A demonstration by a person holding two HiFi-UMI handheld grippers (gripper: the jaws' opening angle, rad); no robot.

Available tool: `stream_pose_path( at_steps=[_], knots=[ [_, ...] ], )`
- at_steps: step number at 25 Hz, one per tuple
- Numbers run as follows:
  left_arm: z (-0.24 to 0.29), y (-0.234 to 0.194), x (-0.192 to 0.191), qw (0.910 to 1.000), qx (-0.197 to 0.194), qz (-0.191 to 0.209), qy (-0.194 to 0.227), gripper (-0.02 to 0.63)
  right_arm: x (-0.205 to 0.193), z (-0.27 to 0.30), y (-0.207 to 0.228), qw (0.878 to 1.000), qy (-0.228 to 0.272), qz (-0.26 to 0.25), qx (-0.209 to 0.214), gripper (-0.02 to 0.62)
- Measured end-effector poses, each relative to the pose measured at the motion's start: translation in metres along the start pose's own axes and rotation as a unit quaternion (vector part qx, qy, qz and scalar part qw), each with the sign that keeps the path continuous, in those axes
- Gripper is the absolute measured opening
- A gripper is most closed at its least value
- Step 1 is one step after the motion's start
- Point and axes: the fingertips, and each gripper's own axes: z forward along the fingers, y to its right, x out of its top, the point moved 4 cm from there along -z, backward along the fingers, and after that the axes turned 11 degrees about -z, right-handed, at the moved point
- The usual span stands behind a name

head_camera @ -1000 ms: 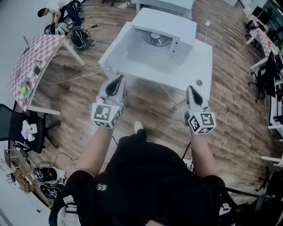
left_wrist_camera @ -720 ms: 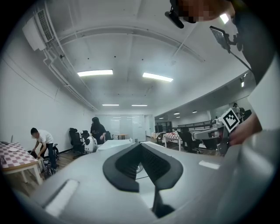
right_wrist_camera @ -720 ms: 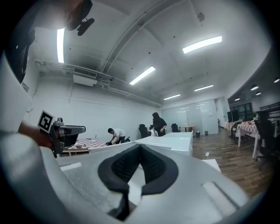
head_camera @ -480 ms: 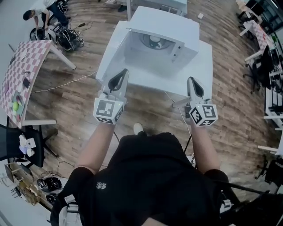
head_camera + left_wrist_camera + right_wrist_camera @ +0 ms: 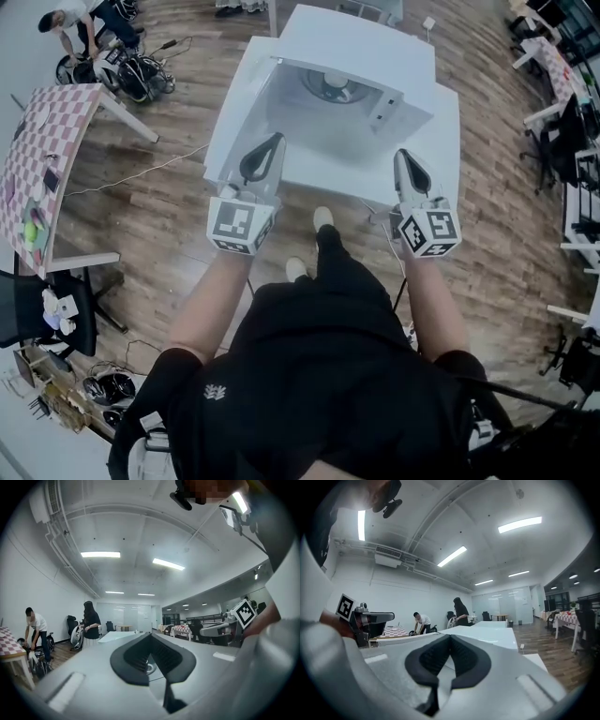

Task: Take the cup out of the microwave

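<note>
A white microwave (image 5: pixel 375 47) stands on a white table (image 5: pixel 442 141), its door (image 5: pixel 228 127) swung wide to the left. Inside, a pale cup (image 5: pixel 335 83) sits on the glass turntable. My left gripper (image 5: pixel 271 142) hovers at the table's near edge in front of the open cavity, jaws shut and empty. To its right, level with the control panel side, my right gripper (image 5: pixel 402 156) is also shut and empty. In the left gripper view the left gripper (image 5: pixel 151 636) shows its black pads meeting. The right gripper (image 5: pixel 450 637) looks the same in the right gripper view.
A checkered table (image 5: pixel 37 159) and a black office chair (image 5: pixel 23 277) stand on the left. People (image 5: pixel 66 21) bend over bags at the upper left. Desks and chairs (image 5: pixel 572 122) line the right side. Cables run over the wooden floor (image 5: pixel 169 197).
Both grippers have moved forward towards the microwave, now reaching the table's near edge. The person has stepped closer, one foot now forward. Jaws stayed shut.
</note>
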Motion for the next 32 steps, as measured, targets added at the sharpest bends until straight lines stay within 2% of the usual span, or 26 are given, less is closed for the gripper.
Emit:
stream_pose_path(
  at_steps=[8,14,31,32],
  knots=[
    [0.035,-0.019,-0.012,0.9997,0.019,0.009,-0.010,0.003,-0.018,0.069,0.018,1.000,0.008,-0.002,0.019,0.001],
    [0.072,-0.035,-0.027,0.9990,0.037,-0.004,-0.023,0.003,-0.040,0.125,0.034,0.999,-0.005,-0.001,0.036,0.002],
    [0.171,-0.076,-0.122,0.9957,0.067,-0.016,-0.063,0.005,-0.143,0.236,0.056,0.995,-0.056,-0.016,0.077,0.002],
    [0.175,-0.078,-0.128,0.9954,0.067,-0.015,-0.067,0.005,-0.148,0.241,0.057,0.995,-0.057,-0.018,0.079,0.017]
  ],
)
